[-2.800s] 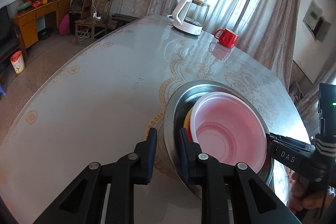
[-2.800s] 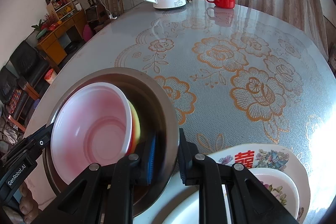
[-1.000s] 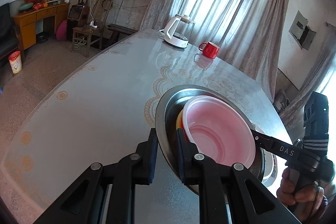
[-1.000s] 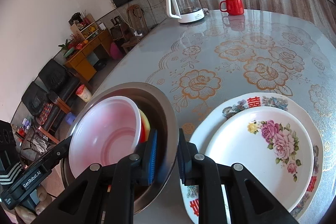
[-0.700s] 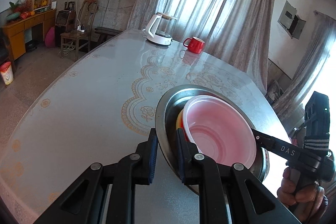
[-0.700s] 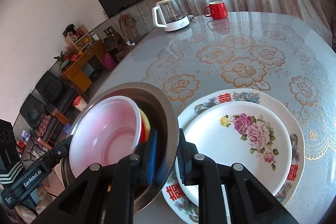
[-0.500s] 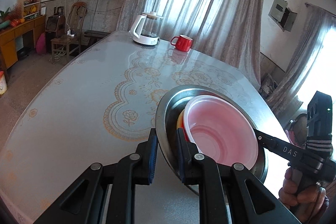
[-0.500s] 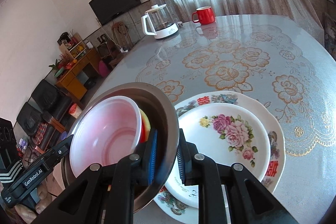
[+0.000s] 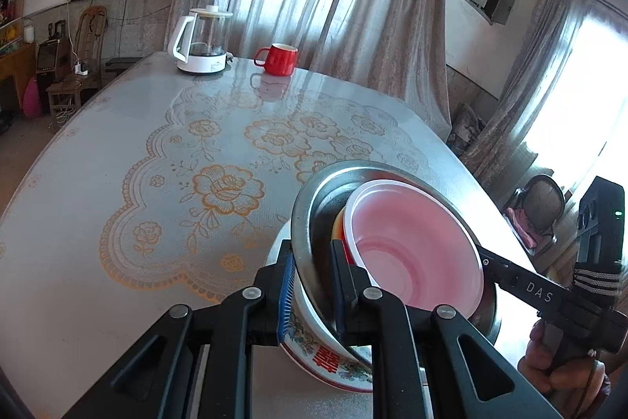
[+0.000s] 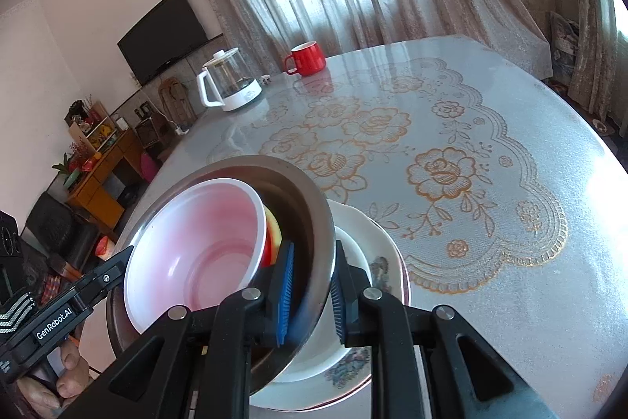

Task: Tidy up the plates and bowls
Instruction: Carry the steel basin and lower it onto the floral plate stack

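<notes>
A steel bowl (image 9: 314,195) holds a pink-white plastic bowl (image 9: 416,242) nested over a red and yellow one. My left gripper (image 9: 312,287) is shut on the steel bowl's near rim. My right gripper (image 10: 312,291) is shut on the opposite rim of the steel bowl (image 10: 306,199). The bowls hang just above a stack of floral plates (image 9: 333,364), which also shows in the right wrist view (image 10: 376,262). The pink-white bowl (image 10: 204,246) tilts toward the left gripper's side.
A glass kettle (image 9: 202,40) and a red mug (image 9: 278,59) stand at the table's far end. The table (image 10: 510,152) has a gold floral cover. A cabinet, chairs and a TV lie beyond its left side.
Both grippers carried the steel bowl stack rightward across the table; it now sits over the floral plates, which it covers more than before.
</notes>
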`<action>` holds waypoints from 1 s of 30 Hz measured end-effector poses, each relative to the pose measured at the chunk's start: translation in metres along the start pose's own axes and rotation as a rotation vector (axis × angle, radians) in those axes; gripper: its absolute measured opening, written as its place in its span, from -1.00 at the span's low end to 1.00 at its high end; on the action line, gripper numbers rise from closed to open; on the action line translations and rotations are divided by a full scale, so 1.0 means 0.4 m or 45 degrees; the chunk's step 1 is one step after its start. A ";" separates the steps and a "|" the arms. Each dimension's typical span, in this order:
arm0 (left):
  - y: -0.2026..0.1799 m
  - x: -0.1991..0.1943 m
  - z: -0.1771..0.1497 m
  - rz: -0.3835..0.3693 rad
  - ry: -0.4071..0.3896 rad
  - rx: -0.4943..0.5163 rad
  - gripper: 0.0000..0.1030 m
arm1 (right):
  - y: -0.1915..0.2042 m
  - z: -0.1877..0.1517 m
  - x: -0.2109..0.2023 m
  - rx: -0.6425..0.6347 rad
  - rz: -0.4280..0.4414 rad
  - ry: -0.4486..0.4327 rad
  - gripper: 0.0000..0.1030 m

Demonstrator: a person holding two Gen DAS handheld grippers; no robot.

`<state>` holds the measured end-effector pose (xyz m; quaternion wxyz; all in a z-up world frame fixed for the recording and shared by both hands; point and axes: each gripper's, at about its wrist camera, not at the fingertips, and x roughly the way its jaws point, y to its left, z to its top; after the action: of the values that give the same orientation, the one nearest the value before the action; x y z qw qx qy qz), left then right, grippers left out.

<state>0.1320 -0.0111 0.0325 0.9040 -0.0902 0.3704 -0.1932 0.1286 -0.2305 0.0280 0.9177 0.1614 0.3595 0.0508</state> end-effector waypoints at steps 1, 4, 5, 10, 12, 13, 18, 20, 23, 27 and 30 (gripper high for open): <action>-0.003 0.012 -0.007 0.002 0.018 0.007 -0.69 | -0.010 -0.004 0.004 0.008 -0.011 0.009 -0.66; -0.007 0.043 -0.030 0.016 0.067 0.012 -0.69 | -0.031 -0.016 0.024 0.012 -0.048 0.041 -0.66; -0.008 0.052 -0.036 0.018 0.081 0.012 -0.69 | -0.038 -0.020 0.031 0.018 -0.054 0.052 -0.66; -0.010 0.070 -0.047 0.029 0.107 0.015 -0.67 | -0.055 -0.035 0.054 0.010 -0.092 0.084 -0.66; -0.007 0.075 -0.051 0.034 0.112 0.015 -0.67 | -0.055 -0.038 0.061 0.002 -0.108 0.096 -0.66; -0.002 0.077 -0.052 0.037 0.116 0.012 -0.67 | -0.056 -0.041 0.066 0.001 -0.108 0.100 -0.66; -0.001 0.084 -0.056 0.056 0.118 0.017 -0.68 | -0.055 -0.055 0.077 -0.020 -0.119 0.105 -0.69; -0.003 0.081 -0.058 0.052 0.115 0.019 -0.68 | -0.051 -0.055 0.078 -0.033 -0.130 0.105 -0.68; -0.003 0.077 -0.059 0.048 0.114 0.016 -0.67 | -0.051 -0.054 0.077 -0.033 -0.135 0.114 -0.68; -0.006 0.073 -0.062 0.060 0.107 0.017 -0.67 | -0.045 -0.054 0.076 -0.040 -0.150 0.121 -0.68; -0.014 0.069 -0.064 0.087 0.097 0.033 -0.66 | -0.045 -0.055 0.076 -0.033 -0.147 0.124 -0.67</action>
<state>0.1302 -0.0282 -0.0016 0.8965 -0.0585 0.4049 -0.1702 0.1357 -0.2355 -0.0127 0.9025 0.1261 0.4117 0.0103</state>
